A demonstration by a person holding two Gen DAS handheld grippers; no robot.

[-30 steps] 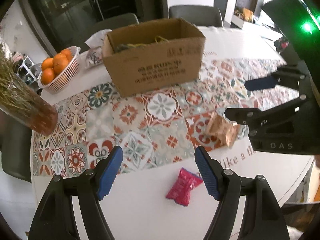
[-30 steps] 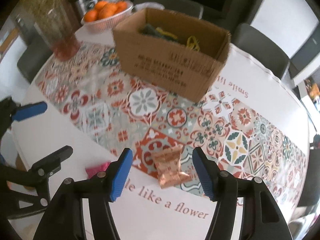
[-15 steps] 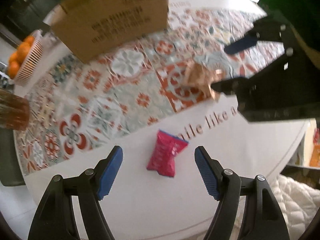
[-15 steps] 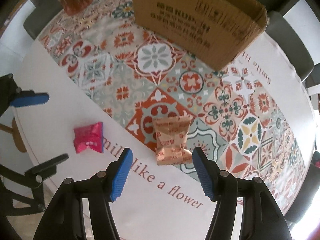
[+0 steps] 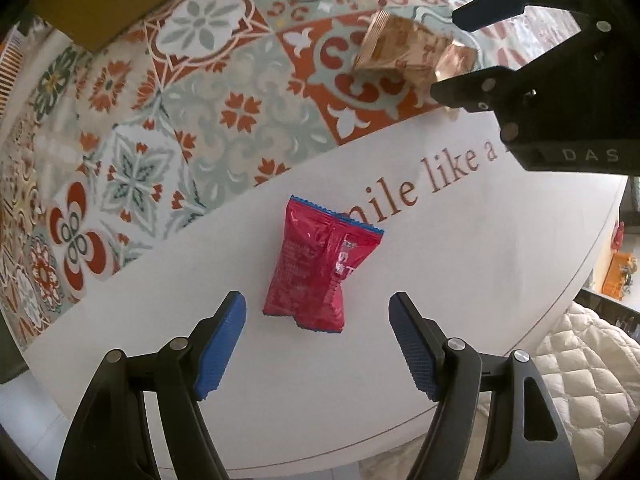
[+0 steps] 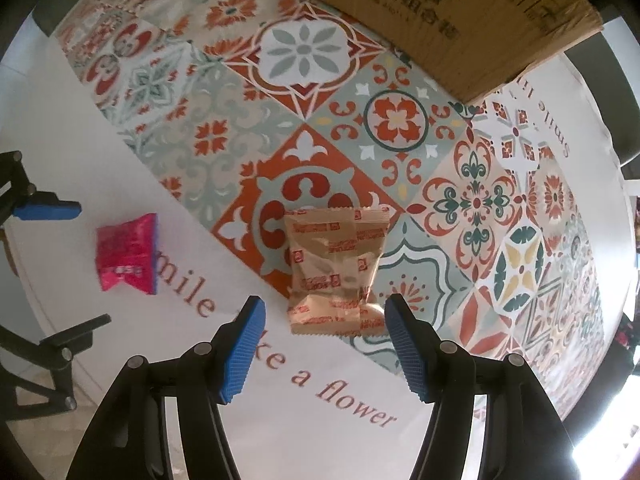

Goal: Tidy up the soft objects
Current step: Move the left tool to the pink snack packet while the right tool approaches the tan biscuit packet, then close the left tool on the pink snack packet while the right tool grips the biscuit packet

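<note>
Your left gripper points down with jaws apart, gripping nothing, straddling the lower end of the red packet lying on the white edge of the tablecloth. Your right gripper hangs likewise, blue pads spread and empty, around the bottom of the tan packet on the patterned tiles. Beyond both stands the cardboard box.

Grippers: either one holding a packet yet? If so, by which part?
Nothing held. The left gripper is open around the red packet; the right gripper is open around the tan packet. Both packets lie on the table, pads clear.
</note>
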